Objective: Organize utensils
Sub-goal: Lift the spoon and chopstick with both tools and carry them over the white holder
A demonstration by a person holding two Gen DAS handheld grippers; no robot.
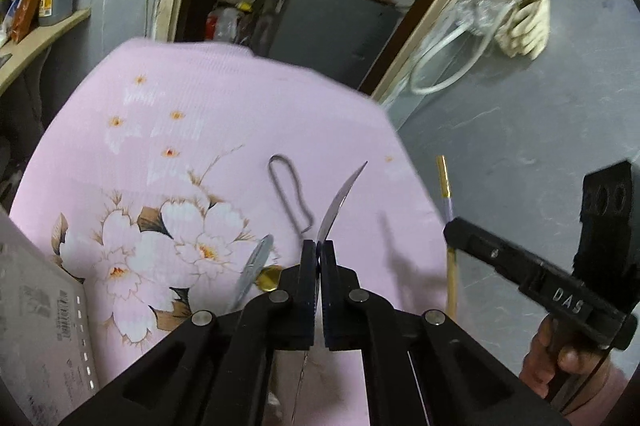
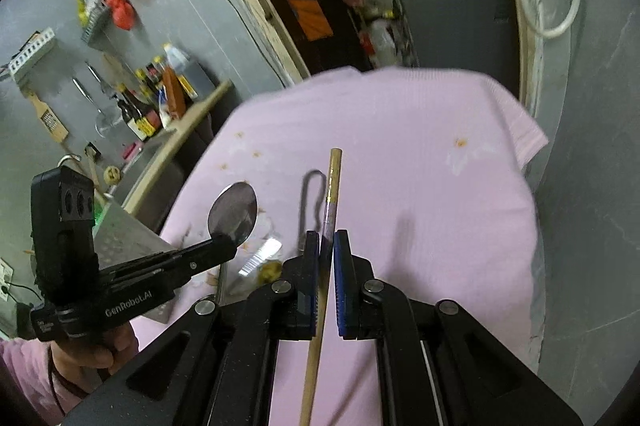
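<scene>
Spoon (image 1: 340, 201) — light, stiff, slick steel — your left hand-held gripper (image 1: 319, 250) pinches its neck, bowl toward 12 o'clock; right hand-held gripper (image 2: 329, 240) pinches a chopstick (image 2: 334, 185).

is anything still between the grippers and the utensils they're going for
No. The left gripper is already shut on the spoon and the right gripper is shut on the chopstick. Both utensils are held above the pink cloth, with nothing visible between pads and utensils.
</scene>
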